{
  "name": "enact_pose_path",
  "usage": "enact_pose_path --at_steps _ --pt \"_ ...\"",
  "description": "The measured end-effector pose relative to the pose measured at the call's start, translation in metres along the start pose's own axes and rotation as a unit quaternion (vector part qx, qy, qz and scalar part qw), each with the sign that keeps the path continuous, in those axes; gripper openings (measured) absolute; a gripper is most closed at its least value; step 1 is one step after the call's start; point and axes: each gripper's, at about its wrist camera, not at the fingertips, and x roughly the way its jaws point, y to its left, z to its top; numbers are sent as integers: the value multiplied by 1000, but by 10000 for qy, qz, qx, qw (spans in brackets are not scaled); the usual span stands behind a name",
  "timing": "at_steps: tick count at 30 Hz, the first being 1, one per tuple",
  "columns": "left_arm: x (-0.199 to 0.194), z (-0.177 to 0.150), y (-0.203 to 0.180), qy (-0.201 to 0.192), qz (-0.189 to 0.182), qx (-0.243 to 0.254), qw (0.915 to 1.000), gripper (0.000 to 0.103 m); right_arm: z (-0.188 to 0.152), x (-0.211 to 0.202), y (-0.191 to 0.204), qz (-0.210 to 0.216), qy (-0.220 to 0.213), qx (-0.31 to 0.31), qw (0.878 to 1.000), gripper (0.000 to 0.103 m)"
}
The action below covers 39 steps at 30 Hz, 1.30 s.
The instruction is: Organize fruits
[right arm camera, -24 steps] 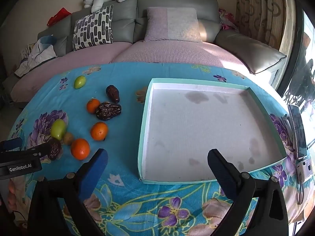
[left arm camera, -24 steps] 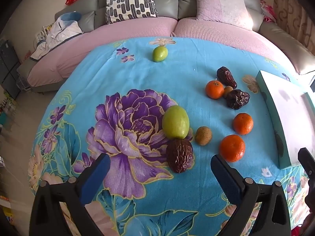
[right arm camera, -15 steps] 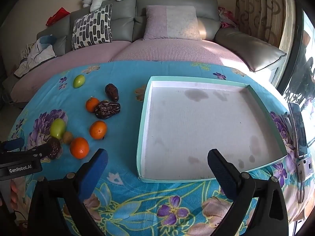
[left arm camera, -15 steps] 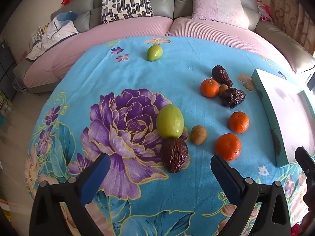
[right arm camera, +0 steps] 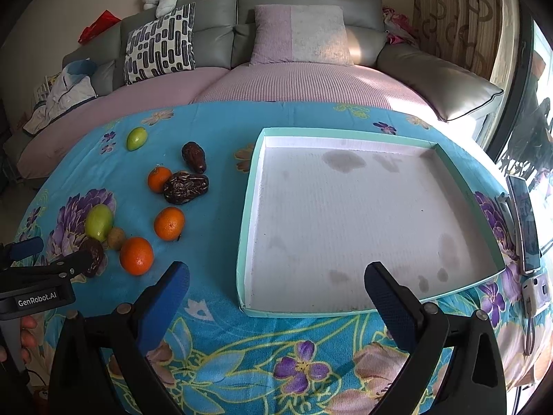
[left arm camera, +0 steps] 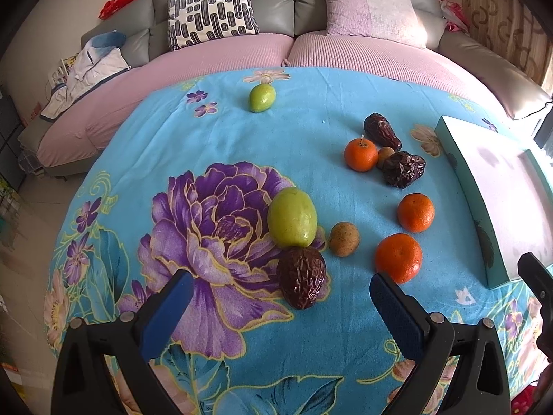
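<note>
Left wrist: L gripper (left arm camera: 278, 301) spread wide over dark date (left arm camera: 301, 277); R gripper (right arm camera: 276, 287) spread, empty, near tray (right arm camera: 449, 169).

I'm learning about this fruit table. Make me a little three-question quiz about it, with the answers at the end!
1. True or false: the tray already has fruit inside it.
2. How many oranges lie on the cloth? A) two B) three C) five
3. Fill in the blank: the wrinkly brown date just ahead of the left gripper touches the big ____ fruit behind it.

Key:
1. False. The tray holds nothing but stains.
2. B. One near the left gripper, one beside the tray, one by the far dates.
3. Green.

Both the left gripper and the right gripper have jaws wide apart, holding nothing.
</note>
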Motion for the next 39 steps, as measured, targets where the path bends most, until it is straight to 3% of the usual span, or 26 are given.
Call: enact_pose_path --at_steps 39 --pt "3 0 1 64 121 -15 9999 103 -1 1 -1 -12 49 4 10000 101"
